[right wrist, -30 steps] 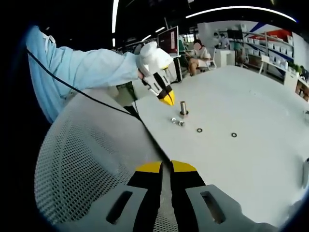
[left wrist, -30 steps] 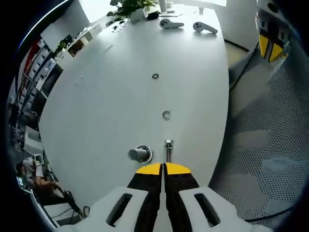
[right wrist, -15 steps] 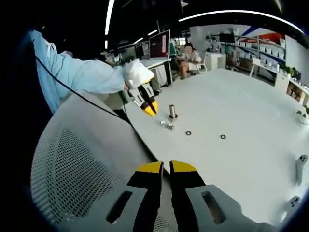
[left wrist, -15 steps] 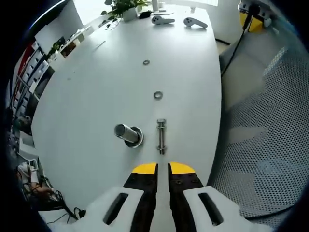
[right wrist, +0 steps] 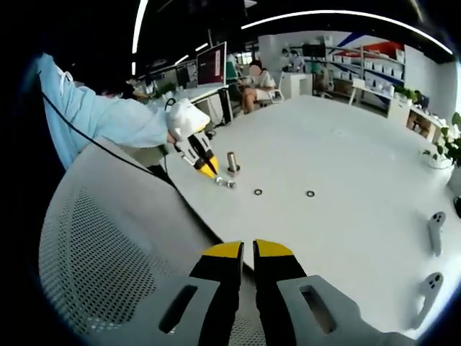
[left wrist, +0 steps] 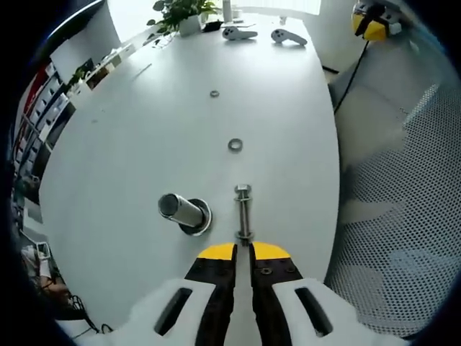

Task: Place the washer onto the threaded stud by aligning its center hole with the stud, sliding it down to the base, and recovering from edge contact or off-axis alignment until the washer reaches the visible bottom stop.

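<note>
A threaded stud (left wrist: 243, 213) with a nut on it lies flat on the white table (left wrist: 144, 130), pointing at my left gripper (left wrist: 243, 252). Its near end reaches the yellow tips, whose jaws stand a narrow gap apart. Left of it a short metal cylinder (left wrist: 184, 211) stands on a round base. Two washers lie farther out, one close (left wrist: 235, 145) and one beyond (left wrist: 214, 94). In the right gripper view the left gripper (right wrist: 209, 171) is held low over the stud (right wrist: 225, 182), next to the cylinder (right wrist: 232, 161). My right gripper (right wrist: 247, 249) hangs shut and empty over a mesh chair.
A grey mesh chair (left wrist: 403, 209) stands against the table's near edge, its back (right wrist: 108, 252) under my right gripper. Two white controllers (left wrist: 238, 32) and a potted plant (left wrist: 180, 13) sit at the table's far end. A person's light blue sleeve (right wrist: 108, 119) holds the left gripper.
My left gripper drew back, parted its jaws slightly, then came down to the stud's near end. The right gripper has lifted away from the table, still shut.
</note>
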